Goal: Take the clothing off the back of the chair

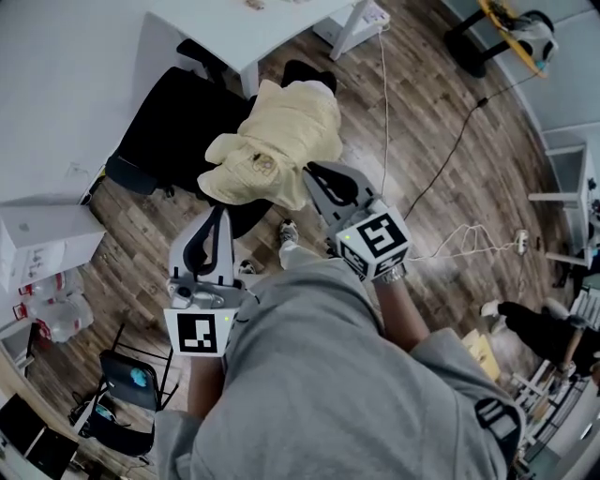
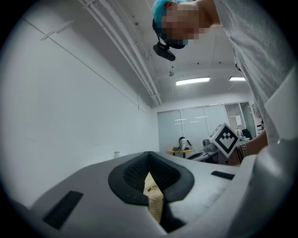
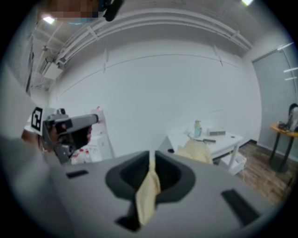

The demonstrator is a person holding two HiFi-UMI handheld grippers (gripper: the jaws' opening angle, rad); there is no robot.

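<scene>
Gripping cream fabric, the left gripper (image 1: pixel 221 217) and right gripper (image 1: pixel 317 180) each have their jaws pressed shut on a fold of the garment (image 1: pixel 274 141). The garment lies bunched over the back of the black chair (image 1: pixel 173 117) and is judged not yet lifted clear. A white desk (image 1: pixel 234 28) stands just behind the chair, and a cable (image 1: pixel 441 169) trails beside it.
</scene>
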